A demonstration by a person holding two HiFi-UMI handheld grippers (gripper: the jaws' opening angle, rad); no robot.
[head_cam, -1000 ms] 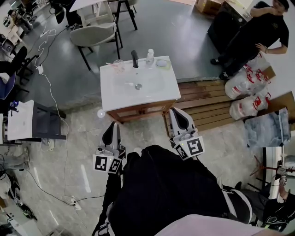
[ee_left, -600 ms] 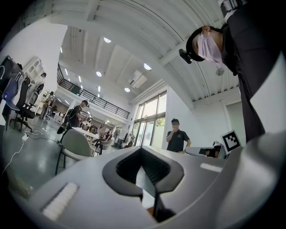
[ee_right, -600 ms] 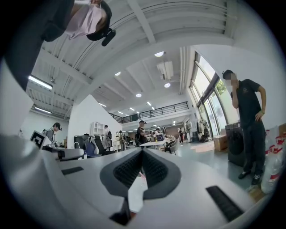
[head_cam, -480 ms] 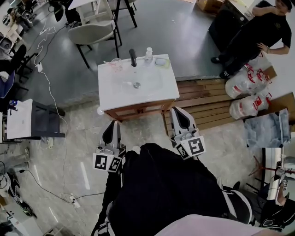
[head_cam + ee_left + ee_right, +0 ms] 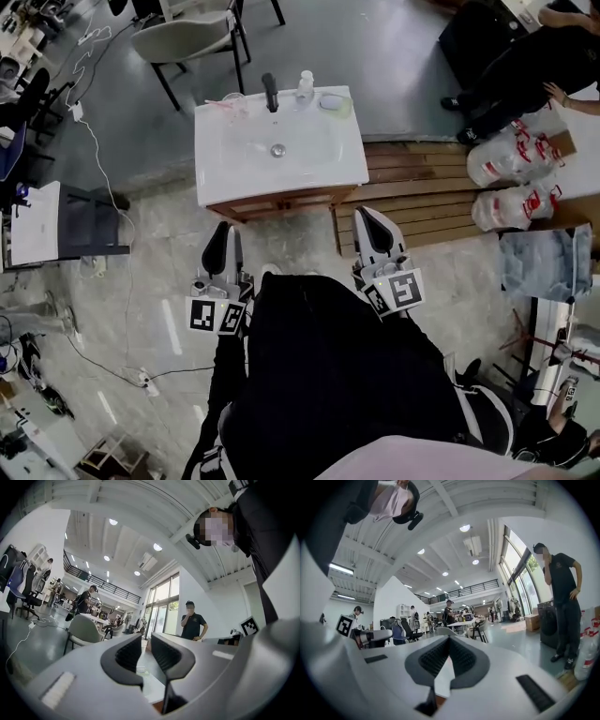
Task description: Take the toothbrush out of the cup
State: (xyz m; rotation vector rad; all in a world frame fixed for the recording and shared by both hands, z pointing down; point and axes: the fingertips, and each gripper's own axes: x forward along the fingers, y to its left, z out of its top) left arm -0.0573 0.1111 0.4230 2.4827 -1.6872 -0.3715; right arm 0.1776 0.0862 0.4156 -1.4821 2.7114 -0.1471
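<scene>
Left gripper [image 5: 221, 242], being eased slightly apart, and right gripper [image 5: 371, 228], closed, are being brought nearer the washstand [image 5: 225, 173]; both empty.

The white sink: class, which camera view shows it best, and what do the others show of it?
The head view: the whole sink is seen from above, with drain and faucet. The left and right gripper views each show only a narrow white sliver of its top.
</scene>
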